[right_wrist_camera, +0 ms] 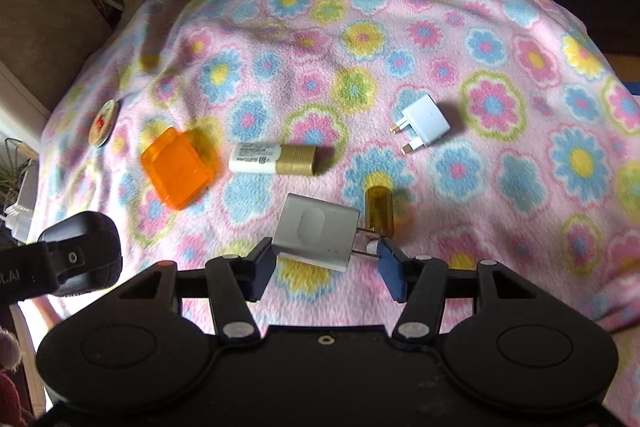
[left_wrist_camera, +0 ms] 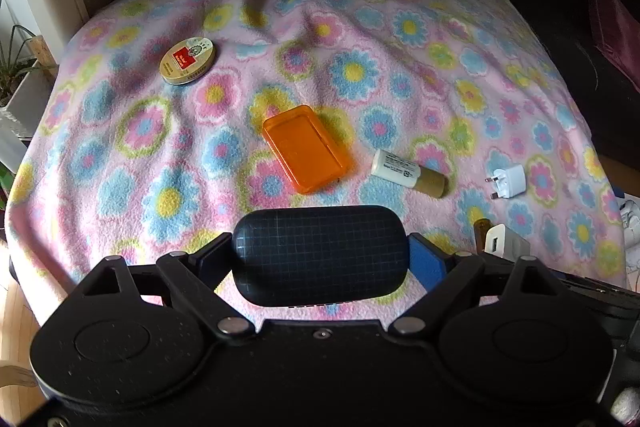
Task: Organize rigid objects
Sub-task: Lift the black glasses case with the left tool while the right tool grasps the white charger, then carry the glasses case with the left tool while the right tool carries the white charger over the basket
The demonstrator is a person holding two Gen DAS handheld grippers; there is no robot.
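In my right gripper (right_wrist_camera: pixel 326 259) the grey charger (right_wrist_camera: pixel 318 233) sits pinched between the pads, its prongs against the right one, raised over the flowered blanket (right_wrist_camera: pixel 500 39). My left gripper (left_wrist_camera: pixel 320 263) is clamped on the dark case (left_wrist_camera: pixel 320 253), which fills its jaws. Just beyond the charger lies an amber vial (right_wrist_camera: pixel 381 211); farther off, the white-and-gold tube (right_wrist_camera: pixel 276 159), the orange box (right_wrist_camera: pixel 176 169) to its left, the white plug (right_wrist_camera: pixel 424 127) to the right, and the round tin (left_wrist_camera: pixel 188 61) far left.
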